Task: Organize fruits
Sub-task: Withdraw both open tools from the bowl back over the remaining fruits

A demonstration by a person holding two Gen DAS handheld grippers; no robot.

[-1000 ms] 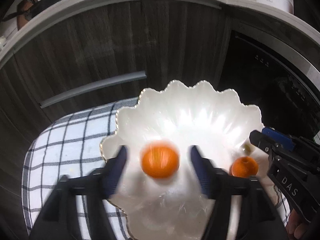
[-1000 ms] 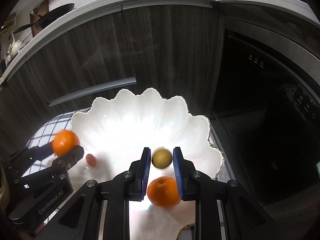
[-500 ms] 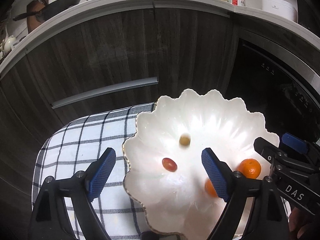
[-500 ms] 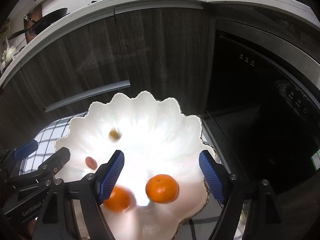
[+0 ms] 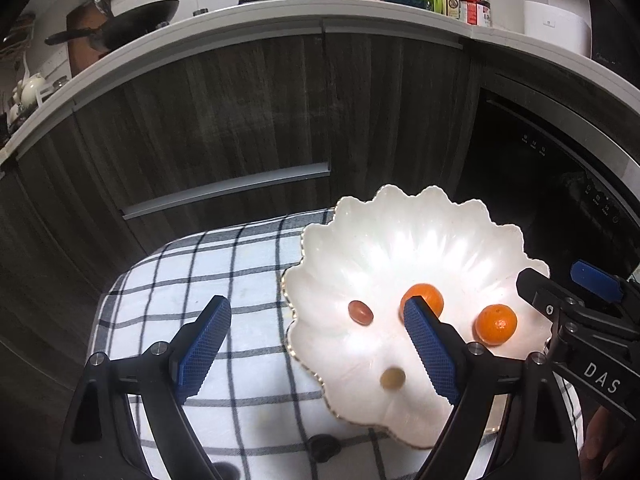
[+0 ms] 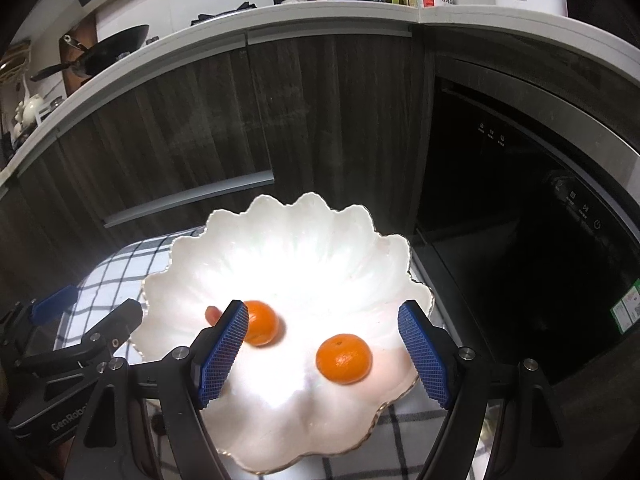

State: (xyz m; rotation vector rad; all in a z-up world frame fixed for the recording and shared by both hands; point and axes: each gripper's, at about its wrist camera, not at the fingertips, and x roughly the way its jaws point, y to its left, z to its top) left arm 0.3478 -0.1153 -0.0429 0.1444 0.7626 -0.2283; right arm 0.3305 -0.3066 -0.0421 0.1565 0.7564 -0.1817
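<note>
I hold both tools over the scalloped white dish [image 5: 420,232], which sits on a checked cloth [image 5: 224,264] before dark cabinet fronts. My left gripper [image 5: 316,350] stands wide apart with nothing between its blue pads; its jaws have just been opening, and one pad hangs over the cloth outside the dish's near-left rim while the other hangs over the dish's middle. My right gripper [image 6: 322,350] is likewise spread, its jaws also just opened, and it grips nothing. All the fruit I can see lies inside the dish: one orange [image 6: 344,358] near the right rim, directly below and between my right pads but clear of both; a second orange [image 6: 260,322] at the dish's centre, partly behind a pad of each tool; a small red fruit [image 5: 361,312] left of centre; and a small yellow-green fruit [image 5: 393,379] toward the near rim. Judging by this, the right tool is the nearer hand for the right-rim orange, while the left tool is nearer the two small fruits. The round fruits offer no long axis to line up on.
</note>
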